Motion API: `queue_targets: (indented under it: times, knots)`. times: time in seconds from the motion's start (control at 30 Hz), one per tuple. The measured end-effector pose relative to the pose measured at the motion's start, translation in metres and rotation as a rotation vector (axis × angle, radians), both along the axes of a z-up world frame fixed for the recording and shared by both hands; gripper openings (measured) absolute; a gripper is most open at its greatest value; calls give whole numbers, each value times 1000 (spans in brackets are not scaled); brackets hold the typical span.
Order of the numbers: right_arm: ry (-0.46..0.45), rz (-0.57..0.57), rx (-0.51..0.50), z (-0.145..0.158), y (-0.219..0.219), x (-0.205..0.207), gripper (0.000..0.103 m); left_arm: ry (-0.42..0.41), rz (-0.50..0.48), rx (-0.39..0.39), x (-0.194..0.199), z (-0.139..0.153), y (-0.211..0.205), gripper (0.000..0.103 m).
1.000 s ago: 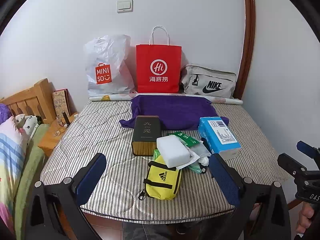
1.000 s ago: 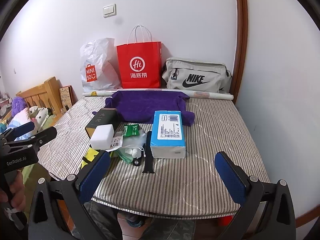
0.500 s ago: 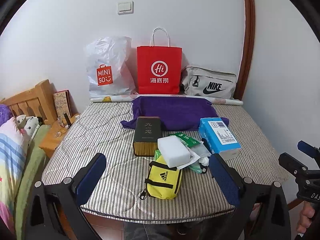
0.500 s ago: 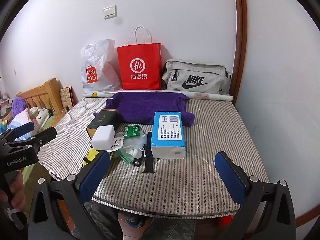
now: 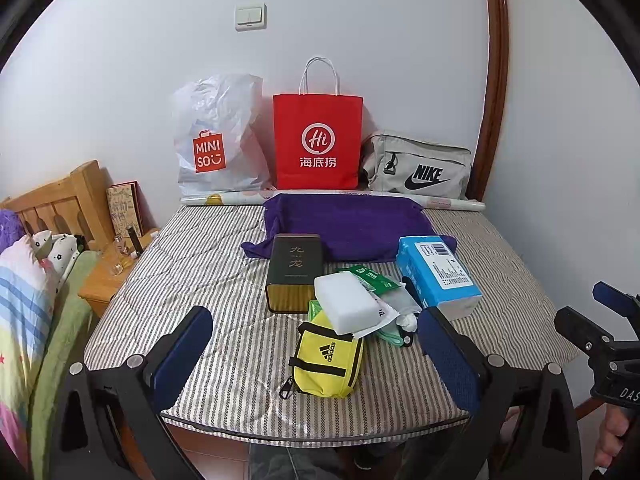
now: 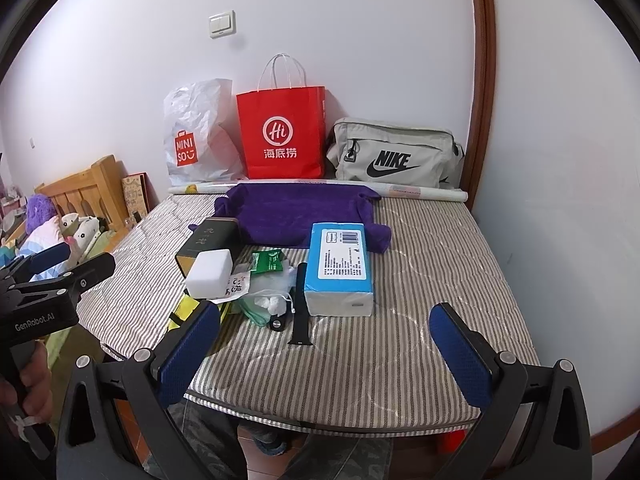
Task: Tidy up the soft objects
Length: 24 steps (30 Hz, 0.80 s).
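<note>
A pile lies mid-table on the striped pad (image 5: 208, 280): a yellow Adidas pouch (image 5: 326, 364), a white sponge block (image 5: 346, 304) on top of it, a blue tissue pack (image 5: 438, 272), a dark tea box (image 5: 295, 270), green packets (image 5: 370, 278) and a purple towel (image 5: 348, 226) behind. My left gripper (image 5: 316, 348) is open, held before the table's near edge with the pouch between its fingers' line. My right gripper (image 6: 326, 344) is open and empty near the front edge, facing the tissue pack (image 6: 340, 266) and a black watch strap (image 6: 301, 308).
Against the back wall stand a white Miniso bag (image 5: 216, 140), a red paper bag (image 5: 318, 144) and a grey Nike bag (image 5: 418, 170), with a paper roll (image 5: 224, 200) in front. A wooden nightstand (image 5: 108, 276) and a bed (image 5: 24, 300) are to the left.
Both grippers have hardly moved; the view has shifted very slightly. Nothing on the table has moved.
</note>
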State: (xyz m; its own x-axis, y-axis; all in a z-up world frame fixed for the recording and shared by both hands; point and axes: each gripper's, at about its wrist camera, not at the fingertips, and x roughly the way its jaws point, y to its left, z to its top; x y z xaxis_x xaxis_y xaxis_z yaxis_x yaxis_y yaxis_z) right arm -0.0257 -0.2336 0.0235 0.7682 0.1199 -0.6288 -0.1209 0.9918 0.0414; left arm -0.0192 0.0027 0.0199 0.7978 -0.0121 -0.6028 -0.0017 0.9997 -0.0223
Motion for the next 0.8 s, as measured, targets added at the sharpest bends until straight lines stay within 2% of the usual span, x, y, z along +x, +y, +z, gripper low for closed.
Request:
queue_targets:
  times: [0.8]
  knots:
    - [-9,4,7,1,0,-3,103,-1,-1,2,-3,3,1,103]
